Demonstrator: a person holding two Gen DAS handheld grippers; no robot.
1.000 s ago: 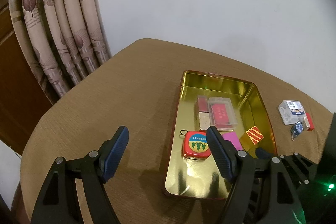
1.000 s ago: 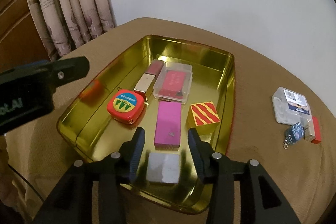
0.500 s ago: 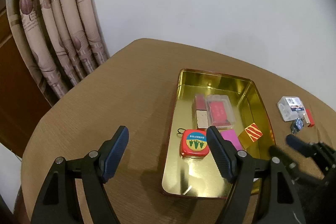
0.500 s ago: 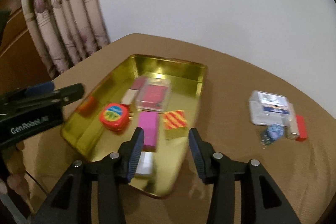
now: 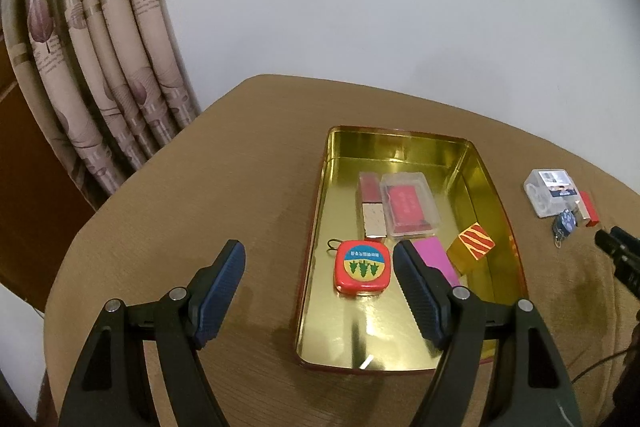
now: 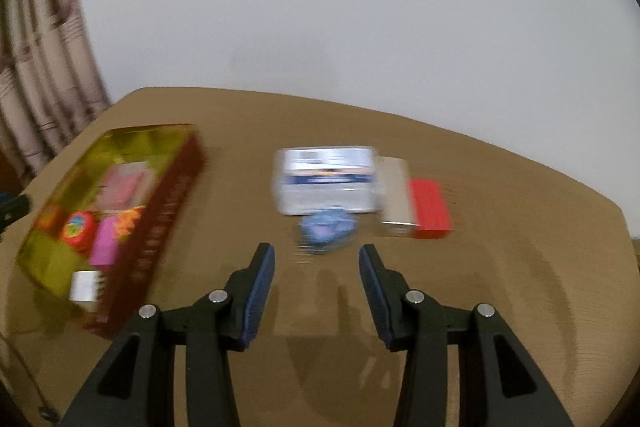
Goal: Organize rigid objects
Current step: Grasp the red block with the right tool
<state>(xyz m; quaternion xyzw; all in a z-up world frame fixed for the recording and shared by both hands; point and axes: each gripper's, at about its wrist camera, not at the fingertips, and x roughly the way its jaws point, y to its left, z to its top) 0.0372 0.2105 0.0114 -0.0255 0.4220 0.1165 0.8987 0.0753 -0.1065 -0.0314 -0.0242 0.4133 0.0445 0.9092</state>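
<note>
A gold tin tray [image 5: 476,163] [image 6: 176,183] sits on the brown table and holds a red tape measure [image 5: 362,265], a pink box [image 5: 434,257], a yellow striped cube [image 5: 472,247], a clear case with a red card [image 5: 410,205] and a silver-and-red bar [image 5: 372,211]. My left gripper [image 5: 318,261] hangs open over the tray's left rim, nothing between its fingers. My right gripper [image 6: 316,265] is open and empty, just short of a blue keychain [image 6: 328,229], a clear plastic box [image 6: 326,179] and a silver-and-red lighter [image 6: 414,201] on the bare table. This view is blurred.
Patterned curtains [image 5: 100,75] hang at the left beyond the table's edge, and a white wall stands behind. The table edge curves round close on the right [image 6: 600,203]. The right gripper's tip [image 5: 616,251] shows at the left wrist view's right border.
My right gripper has left the tray and swung right across the table to the loose items beside it, leaving a silver block in the tray's near end. The left gripper has stayed put.
</note>
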